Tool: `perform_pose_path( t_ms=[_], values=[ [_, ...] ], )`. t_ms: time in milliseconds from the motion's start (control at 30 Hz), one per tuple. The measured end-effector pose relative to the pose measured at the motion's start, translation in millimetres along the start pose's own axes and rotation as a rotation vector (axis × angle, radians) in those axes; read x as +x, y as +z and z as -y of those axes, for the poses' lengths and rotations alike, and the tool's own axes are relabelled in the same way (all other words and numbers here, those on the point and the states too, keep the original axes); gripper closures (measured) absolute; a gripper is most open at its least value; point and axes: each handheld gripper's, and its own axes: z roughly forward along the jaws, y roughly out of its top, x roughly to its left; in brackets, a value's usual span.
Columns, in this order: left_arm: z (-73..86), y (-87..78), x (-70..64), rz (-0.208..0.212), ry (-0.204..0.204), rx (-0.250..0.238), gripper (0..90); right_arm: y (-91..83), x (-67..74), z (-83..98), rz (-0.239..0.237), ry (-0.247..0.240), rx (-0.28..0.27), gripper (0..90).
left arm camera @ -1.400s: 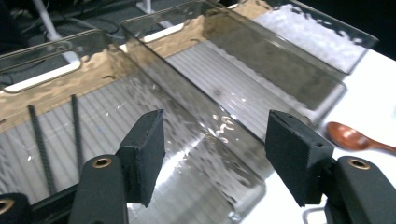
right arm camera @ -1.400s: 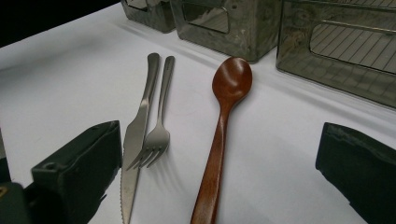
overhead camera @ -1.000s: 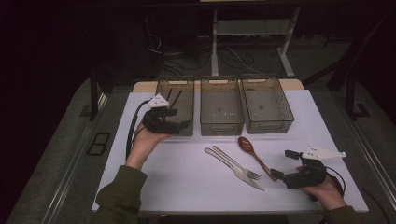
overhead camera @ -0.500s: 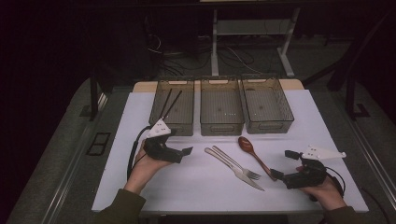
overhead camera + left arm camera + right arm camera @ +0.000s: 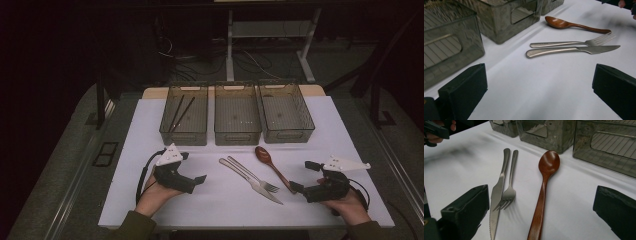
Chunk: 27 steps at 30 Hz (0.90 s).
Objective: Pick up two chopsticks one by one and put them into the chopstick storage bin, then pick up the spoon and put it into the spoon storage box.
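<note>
Left gripper view shows the fingers (image 5: 462, 92) of the left gripper (image 5: 187, 181) spread wide and empty, low over the bare white worktop (image 5: 544, 87), aimed at the cutlery ahead. Against the high view of a second ago, this gripper has withdrawn from the left tray (image 5: 184, 116) to the near worktop, and two dark chopsticks (image 5: 179, 113) now lie inside that tray; judged from this, one item is sorted and the hand is returning for the next. Beyond the fingers lie the knife (image 5: 571, 50) and the fork (image 5: 571, 43), side by side and touching or very nearly so, handles toward this gripper. The wooden spoon (image 5: 574, 24) lies just past them. Right gripper view shows the right gripper (image 5: 320, 190) likewise with fingers (image 5: 465, 207) wide and holding nothing, resting at the near right of the worktop, unmoved over the last second, with the spoon's handle running between them. The middle tray (image 5: 237, 114) and right tray (image 5: 286, 111) appear empty. Assessment: three pieces remain unsorted; the close lie of knife and fork may hinder a clean single pick.
</note>
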Motion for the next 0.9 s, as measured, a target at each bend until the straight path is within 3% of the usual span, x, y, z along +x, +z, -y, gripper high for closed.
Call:
perform_pose_path(
  t_ms=[233, 333, 633, 900],
  values=[
    [12.5, -2.9, -6.3, 0.011, 0.001, 0.017, 0.0, 0.0, 1.5, -1.1, -0.003, 0.001, 0.038, 0.5],
    [14.0, -2.6, -4.9, 0.010, 0.002, 0.022, 0.0, -0.5, 2.6, -1.9, -0.018, -0.004, 0.053, 6.1],
    [14.3, -3.6, -3.4, 0.010, 0.000, 0.020, 0.0, 5.4, 7.7, -3.9, -0.044, -0.001, 0.106, 42.0],
    [13.9, -2.9, -2.4, 0.013, -0.015, 0.025, 0.0, 17.5, 13.0, -2.5, -0.064, 0.010, 0.193, 69.7]
  ],
)
